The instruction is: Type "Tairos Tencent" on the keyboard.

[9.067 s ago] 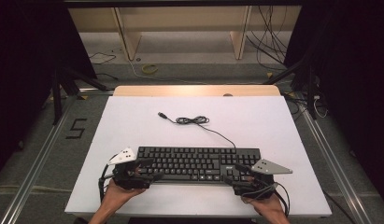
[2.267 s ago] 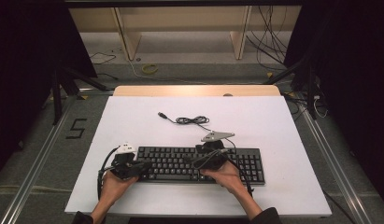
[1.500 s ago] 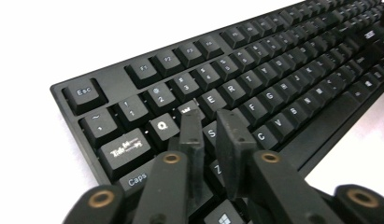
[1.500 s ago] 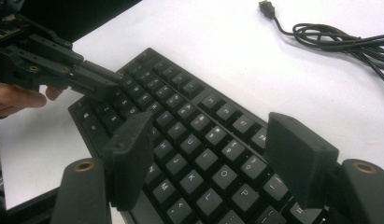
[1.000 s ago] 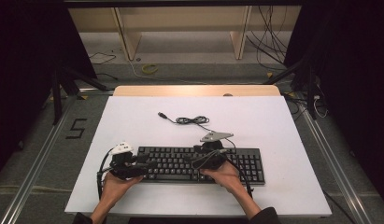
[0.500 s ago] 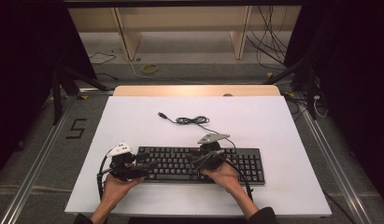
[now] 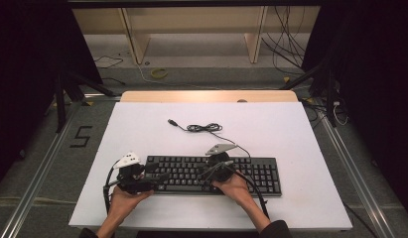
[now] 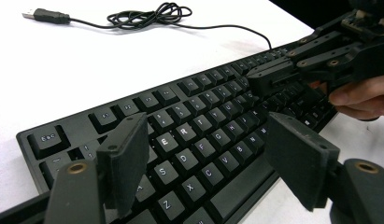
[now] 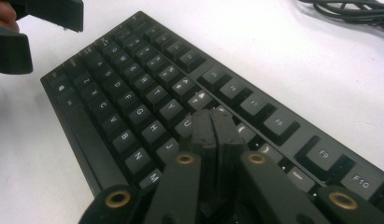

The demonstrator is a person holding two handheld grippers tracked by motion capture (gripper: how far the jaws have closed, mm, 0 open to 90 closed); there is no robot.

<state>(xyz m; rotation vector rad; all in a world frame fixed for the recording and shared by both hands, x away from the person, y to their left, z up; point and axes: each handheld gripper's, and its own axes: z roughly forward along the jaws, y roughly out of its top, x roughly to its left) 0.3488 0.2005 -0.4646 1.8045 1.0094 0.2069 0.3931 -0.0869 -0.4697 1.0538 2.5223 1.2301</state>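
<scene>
Left tool (image 7: 159, 178): held in the person's left hand (image 7: 123, 201) at the left end of the keyboard (image 7: 251, 176). Its jaws stand wide apart and have just been opening. In the left gripper view the two black pads (image 8: 124, 163) flank the letter keys, with nothing pressed between them.

Keyboard: black, full size, lying flat near the front edge of the white desk (image 7: 291, 129), long side toward the person. The Esc key (image 8: 47, 139) sits at its left corner in the left gripper view. White letters show on the key tops.

Right tool (image 7: 204, 173): held in the person's right hand (image 7: 236, 188) over the middle of the keyboard. Its jaws are pressed together and have just been closing, with nothing between them. In the right gripper view the joined tips (image 9: 213, 128) point down at the keys near U and J; whether they touch a key cannot be told. The grey plate (image 7: 220, 148) on top of this tool sits above the keyboard's back edge.

Cable (image 7: 204, 128): a thin black cord runs from the keyboard's back edge across the desk, bunches into a loose coil, and ends in a USB plug (image 7: 171, 122) lying free on the white top, well apart from both tools.

Beyond the desk: a wooden strip (image 7: 206, 96) borders the far edge, with grey floor (image 7: 191, 74) behind it.
</scene>
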